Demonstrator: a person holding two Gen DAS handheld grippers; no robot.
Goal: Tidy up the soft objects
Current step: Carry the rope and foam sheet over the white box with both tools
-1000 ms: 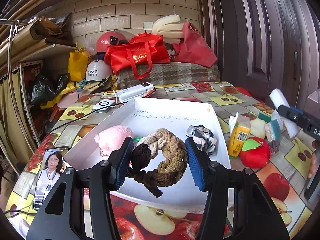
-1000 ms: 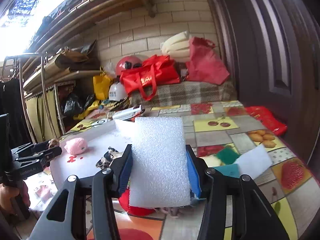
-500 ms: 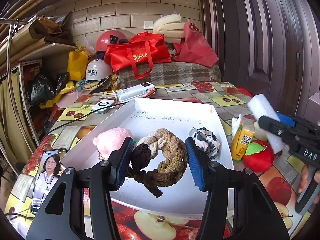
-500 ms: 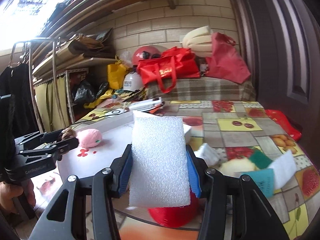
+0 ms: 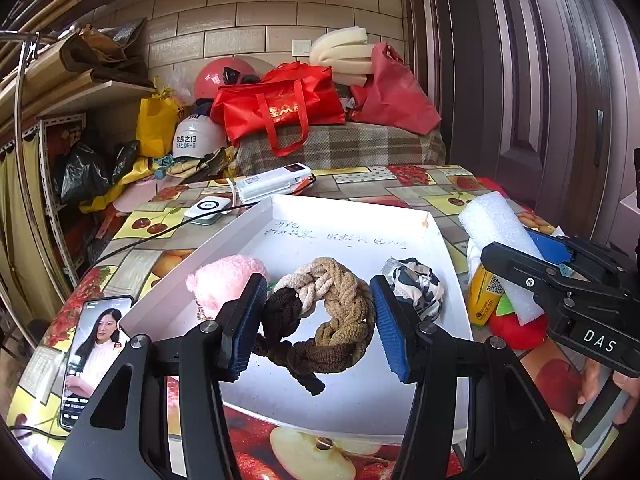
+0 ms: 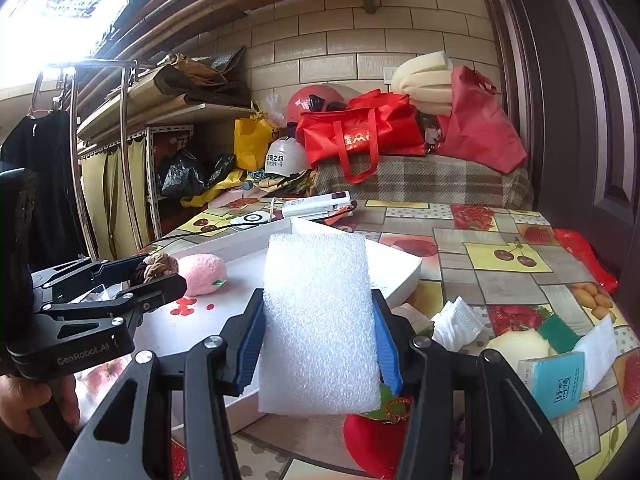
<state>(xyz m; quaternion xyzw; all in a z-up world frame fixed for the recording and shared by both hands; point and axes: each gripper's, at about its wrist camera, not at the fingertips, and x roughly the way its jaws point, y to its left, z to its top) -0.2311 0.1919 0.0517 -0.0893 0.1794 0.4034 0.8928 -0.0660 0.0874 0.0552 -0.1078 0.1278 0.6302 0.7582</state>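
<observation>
We see the right gripper [image 6: 320, 340], fingers clamped on one white foam block [image 6: 320, 320] held upright, long axis toward 12 o'clock. The white tray [image 6: 400, 276] lies at its 10 o'clock, nearest this hand. The left gripper [image 5: 316, 320], fingers pinching one braided scrunchie [image 5: 332, 312], hovers over the tray, which holds one pink plush [image 5: 224, 276] and one patterned scrunchie [image 5: 412, 284].
</observation>
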